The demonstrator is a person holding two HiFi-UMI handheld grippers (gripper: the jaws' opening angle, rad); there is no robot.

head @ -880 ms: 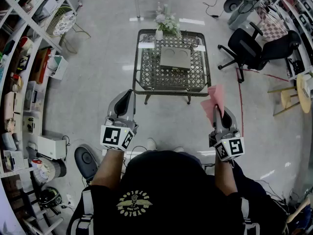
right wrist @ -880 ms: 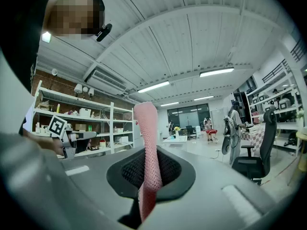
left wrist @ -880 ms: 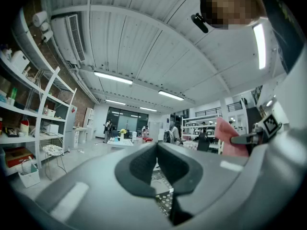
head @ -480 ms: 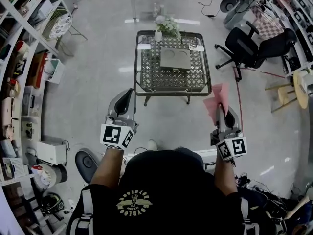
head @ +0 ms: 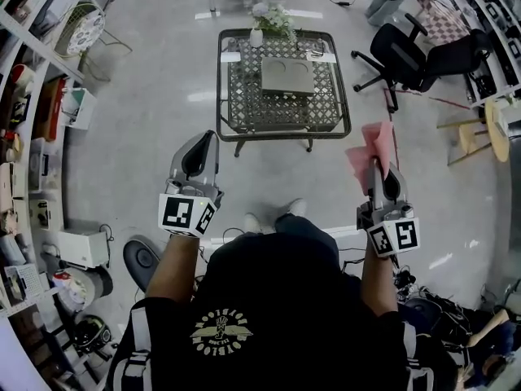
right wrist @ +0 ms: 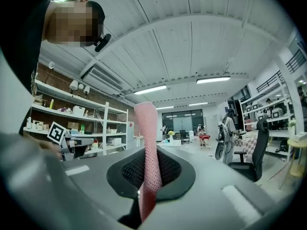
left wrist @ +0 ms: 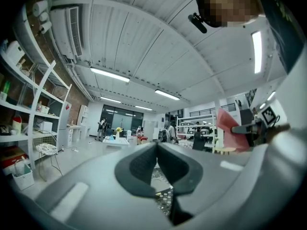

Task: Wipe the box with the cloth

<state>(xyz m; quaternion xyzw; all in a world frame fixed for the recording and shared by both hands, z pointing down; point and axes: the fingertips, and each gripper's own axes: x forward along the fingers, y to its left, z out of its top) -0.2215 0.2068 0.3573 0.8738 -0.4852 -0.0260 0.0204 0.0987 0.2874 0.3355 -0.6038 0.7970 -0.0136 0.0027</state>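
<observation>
The gray box (head: 286, 76) looks small and far off in the head view. It lies flat near the middle of the mesh-topped table (head: 226, 104). The detail of its lid cannot be made out, and neither gripper view shows it. The left gripper view catches only a scrap of the table's mesh below the jaws. The person's head and shoulders cover the floor nearest the camera.

The lower end of the pink cloth (head: 372, 145) is buried between the jaws of the right gripper (head: 378, 169). They pinch it so that it stands up above them. The left gripper (head: 203, 141) has its jaws pressed together on nothing. Both grippers hang in the air well short of the table and apart from the box.

Compared with half a second ago, the table and box sit higher in the head view. Two shoes (head: 254, 221) now show ahead of the person where only one did. The grippers are a little farther apart, and the cloth remains clamped.

A white vase of flowers (head: 257, 36) stands at the table's far edge, with white cards (head: 230, 56) by its far corners. A black office chair (head: 411, 51) and a wooden stool (head: 480, 133) are to the right, and shelving (head: 37, 96) runs along the left. Bare floor (head: 277, 177) lies between the grippers and the table.
</observation>
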